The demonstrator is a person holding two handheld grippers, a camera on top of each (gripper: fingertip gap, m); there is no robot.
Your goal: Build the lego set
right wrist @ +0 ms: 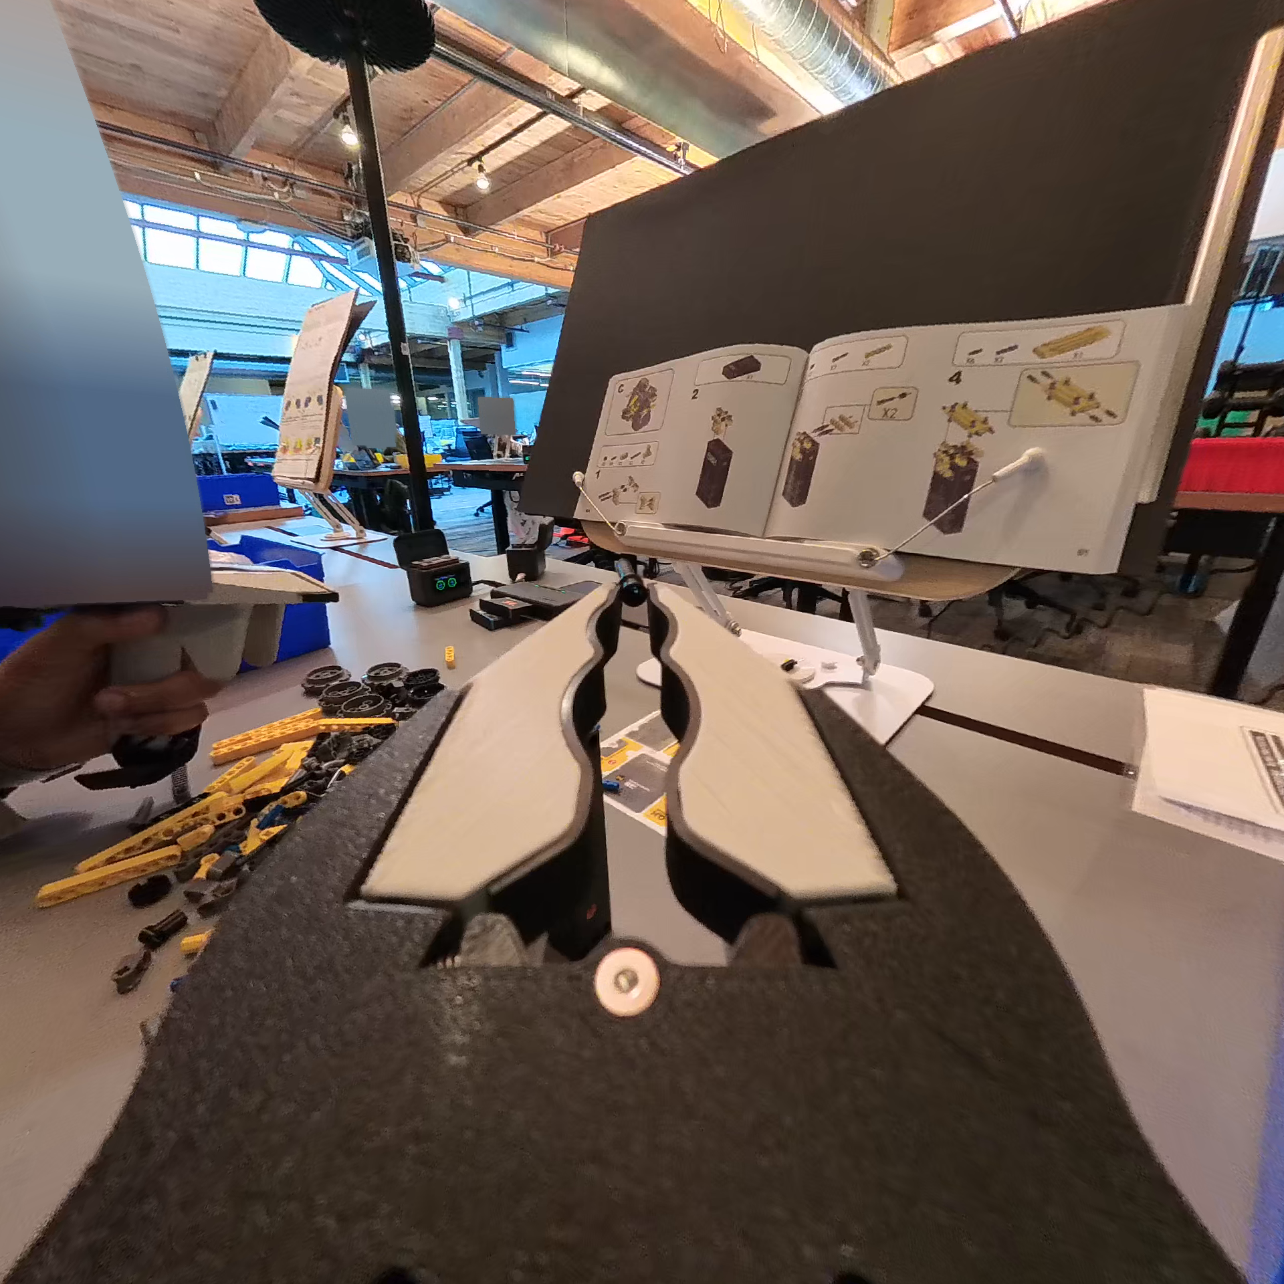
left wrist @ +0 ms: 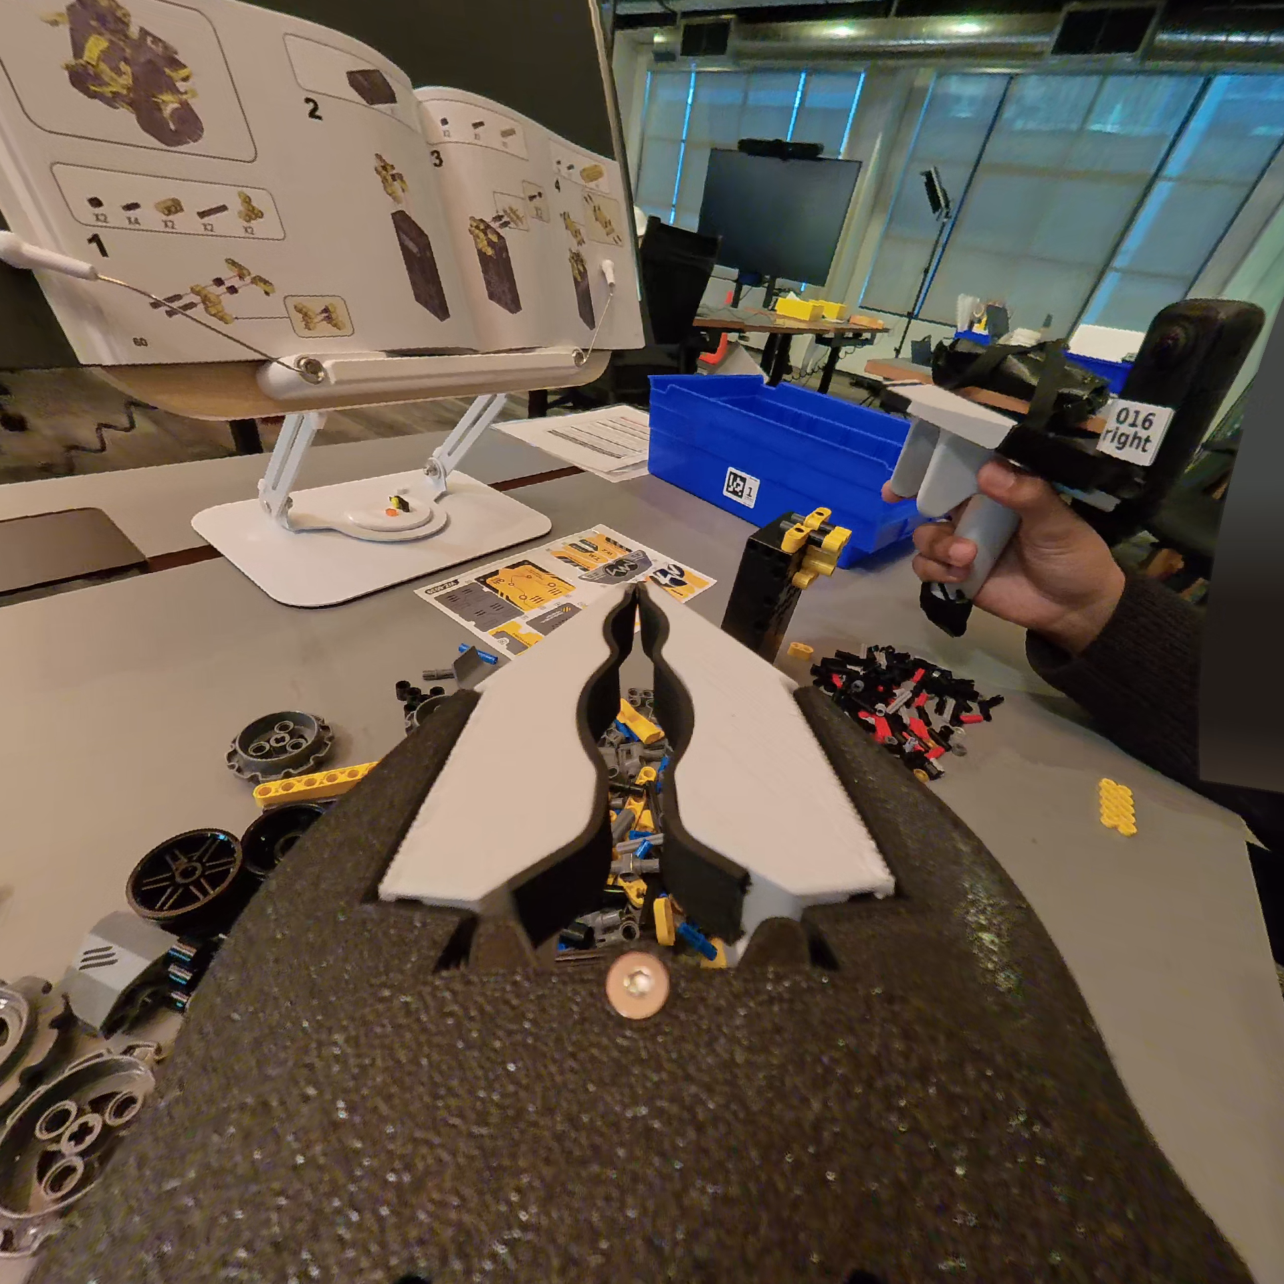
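Note:
My left gripper (left wrist: 636, 592) is shut with its tips touching and nothing between them. It hovers over a pile of small yellow, blue and grey pieces (left wrist: 636, 785) on the grey table (left wrist: 139, 660). A black block topped with yellow pieces (left wrist: 761, 604) stands upright just right of the tips. My right gripper (right wrist: 634, 590) is shut on a small black pin (right wrist: 631, 582) and held above the table in front of the booklet stand. It also shows in the left wrist view (left wrist: 973, 451), gripped by a hand.
An open instruction booklet (left wrist: 313, 208) (right wrist: 868, 451) rests on a white stand (left wrist: 417, 556). A sticker sheet (left wrist: 556, 583), red and black pins (left wrist: 903, 702), wheels (left wrist: 187, 872), yellow beams (right wrist: 278, 736), a blue bin (left wrist: 764, 445) and a paper sheet (right wrist: 1209, 764) lie around. There is about 20 cm between the tips of the two grippers.

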